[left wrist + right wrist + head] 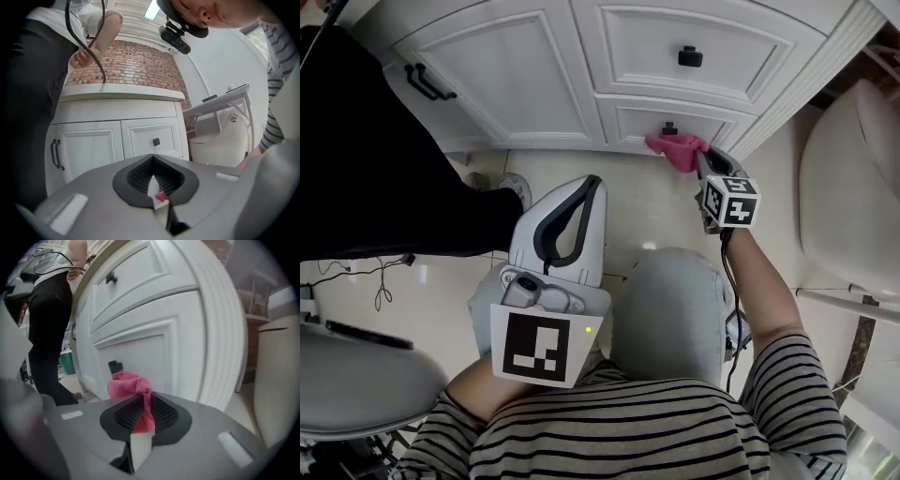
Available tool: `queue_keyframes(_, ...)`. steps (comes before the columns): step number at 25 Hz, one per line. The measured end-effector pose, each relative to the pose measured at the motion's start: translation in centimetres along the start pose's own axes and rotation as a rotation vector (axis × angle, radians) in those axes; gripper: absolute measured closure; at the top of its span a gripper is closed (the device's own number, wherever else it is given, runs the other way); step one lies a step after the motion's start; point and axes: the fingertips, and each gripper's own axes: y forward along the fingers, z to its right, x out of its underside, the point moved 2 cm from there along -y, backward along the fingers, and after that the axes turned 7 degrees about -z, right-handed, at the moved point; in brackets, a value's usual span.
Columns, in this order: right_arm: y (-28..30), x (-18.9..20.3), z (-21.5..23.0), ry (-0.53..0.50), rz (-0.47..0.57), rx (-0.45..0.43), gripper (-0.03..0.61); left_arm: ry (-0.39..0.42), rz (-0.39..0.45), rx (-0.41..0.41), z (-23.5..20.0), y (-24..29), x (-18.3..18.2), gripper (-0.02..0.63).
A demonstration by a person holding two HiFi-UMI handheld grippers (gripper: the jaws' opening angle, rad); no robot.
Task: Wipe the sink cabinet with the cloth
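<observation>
A pink cloth point(129, 385), bunched into a rumpled wad, is sitting against the white sink cabinet point(506, 75), on the bottom drawer front just beside its black knob point(115, 366). The right gripper point(142, 401) is pinching the cloth's lower end between its jaws. The panelled cabinet is standing with doors and drawers closed.

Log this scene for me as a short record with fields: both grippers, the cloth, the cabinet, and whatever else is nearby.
Left gripper: shut, empty, away from the cabinet
Right gripper: shut on the pink cloth
Cloth position: at the front of the lower drawer, beside its black knob
Cabinet: white, doors and drawers closed
Nearby: toilet to the right; a person in dark clothes at the left
</observation>
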Motion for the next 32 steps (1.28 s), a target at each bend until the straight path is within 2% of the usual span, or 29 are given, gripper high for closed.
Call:
queue_keyframes(9,-7.4,1.3,12.7,0.192,0.018,0.284,0.526,0.002,0.012,-0.014,0.8,0.0,-0.7,0.615)
queue_keyframes(13,-12.8,0.0,13.9,0.261,0.076,0.311,0.526,-0.025,0.045,-0.029,0.9,-0.5,-2.1,0.615)
queue_keyframes(18,-21.7,-5.2,9.7,0.290,0.234,0.221,0.526,-0.045,0.135,-0.049,1.5,-2.1,-5.2,0.615)
queue_keyframes(24,-32.8,-12.9,0.0,0.189,0.452,0.090,0.523,-0.063,0.221,-0.060,3.2,-6.7,-7.7,0.615)
queue_keyframes(28,-38.5,-14.7,-6.7,0.121,0.540,0.017,0.523,-0.060,0.242,-0.053,4.7,-10.3,-7.9,0.615)
queue_keyframes(32,-41.3,-14.1,-11.2,0.079,0.574,0.000,0.523,-0.055,0.241,-0.053,5.6,-12.7,-7.2,0.615)
